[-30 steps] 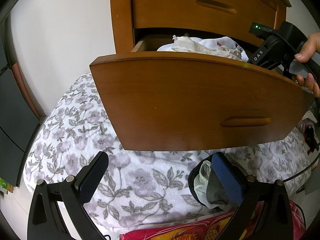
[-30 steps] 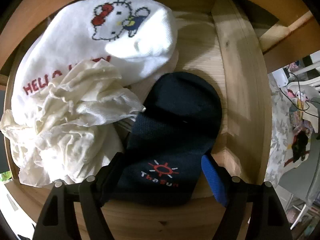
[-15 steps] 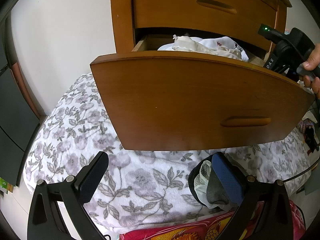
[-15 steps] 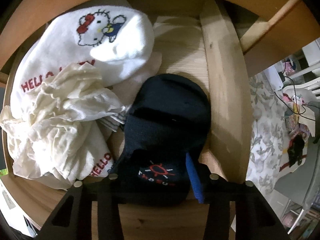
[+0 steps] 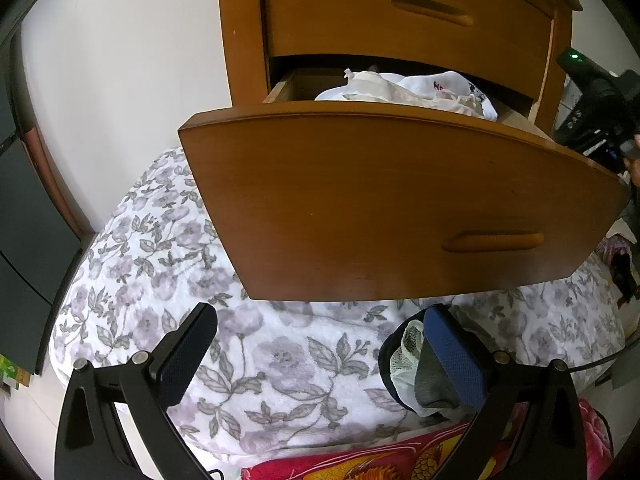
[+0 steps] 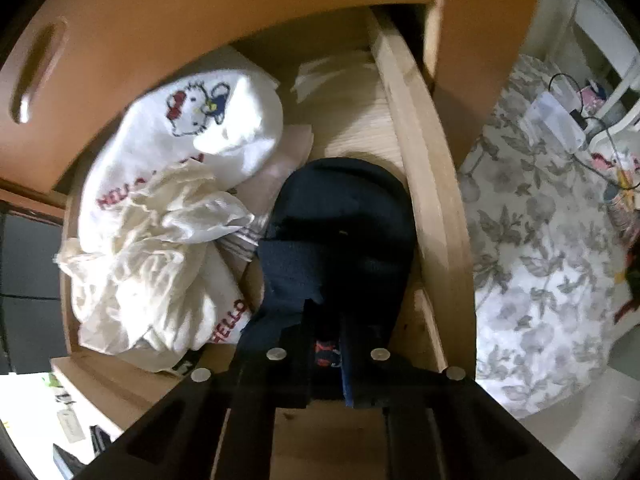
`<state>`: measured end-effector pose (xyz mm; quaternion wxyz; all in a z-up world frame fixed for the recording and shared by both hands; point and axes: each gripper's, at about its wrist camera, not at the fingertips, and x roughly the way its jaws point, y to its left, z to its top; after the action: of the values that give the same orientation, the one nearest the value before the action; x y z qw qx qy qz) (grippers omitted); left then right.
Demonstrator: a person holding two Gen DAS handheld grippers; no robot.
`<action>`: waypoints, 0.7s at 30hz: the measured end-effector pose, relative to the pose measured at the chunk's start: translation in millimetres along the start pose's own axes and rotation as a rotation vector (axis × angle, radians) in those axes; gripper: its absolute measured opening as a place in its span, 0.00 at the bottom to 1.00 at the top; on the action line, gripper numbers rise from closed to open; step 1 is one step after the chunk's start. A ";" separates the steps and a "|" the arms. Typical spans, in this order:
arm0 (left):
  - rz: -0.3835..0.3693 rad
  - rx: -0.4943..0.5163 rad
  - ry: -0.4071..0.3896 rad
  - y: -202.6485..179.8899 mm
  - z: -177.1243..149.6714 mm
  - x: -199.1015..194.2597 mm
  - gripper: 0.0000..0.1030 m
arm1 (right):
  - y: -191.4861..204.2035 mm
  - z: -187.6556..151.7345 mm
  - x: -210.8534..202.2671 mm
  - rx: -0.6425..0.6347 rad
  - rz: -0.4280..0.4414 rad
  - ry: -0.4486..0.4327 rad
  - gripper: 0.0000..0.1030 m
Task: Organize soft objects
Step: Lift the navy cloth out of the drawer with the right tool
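A plain white wall [image 5: 120, 80] fills nine to eleven o'clock. A brown wooden dresser [image 5: 400, 20] stands at twelve, its lower drawer front [image 5: 380, 200] pulled out over a grey floral bedspread [image 5: 260, 360]. Dark cabinet panels [image 5: 28, 240] line the nine o'clock edge.

Dim indoor light, strong fisheye bending, dark corners, slight motion blur rightward.

My navy sock [image 6: 340, 240] lies by a white cartoon-cat sock [image 6: 192, 136] (red lettering) in the orange-brown drawer [image 5: 400, 200].
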<state>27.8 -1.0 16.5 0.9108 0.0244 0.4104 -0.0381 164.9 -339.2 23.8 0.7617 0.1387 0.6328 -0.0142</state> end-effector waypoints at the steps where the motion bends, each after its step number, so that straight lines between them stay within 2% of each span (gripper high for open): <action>1: 0.001 0.000 0.000 0.0 -0.1 0.0 1.00 | -4.6 -3.3 -4.7 0.007 0.016 -0.010 0.09; 10: 0.016 0.023 0.000 -4.3 0.0 0.3 1.00 | -25.3 -35.4 -48.8 0.060 0.172 -0.180 0.08; 16: 0.025 0.036 0.001 -6.1 -0.2 0.6 1.00 | -26.7 -68.1 -71.7 0.115 0.251 -0.349 0.08; 21: 0.032 0.048 0.009 -8.0 0.1 1.8 1.00 | -32.2 -93.9 -107.0 0.163 0.301 -0.473 0.08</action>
<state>28.4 -9.0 15.1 0.9086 0.0528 0.4129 -0.0334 47.2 -365.1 106.1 0.8678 0.2848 0.4068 0.0163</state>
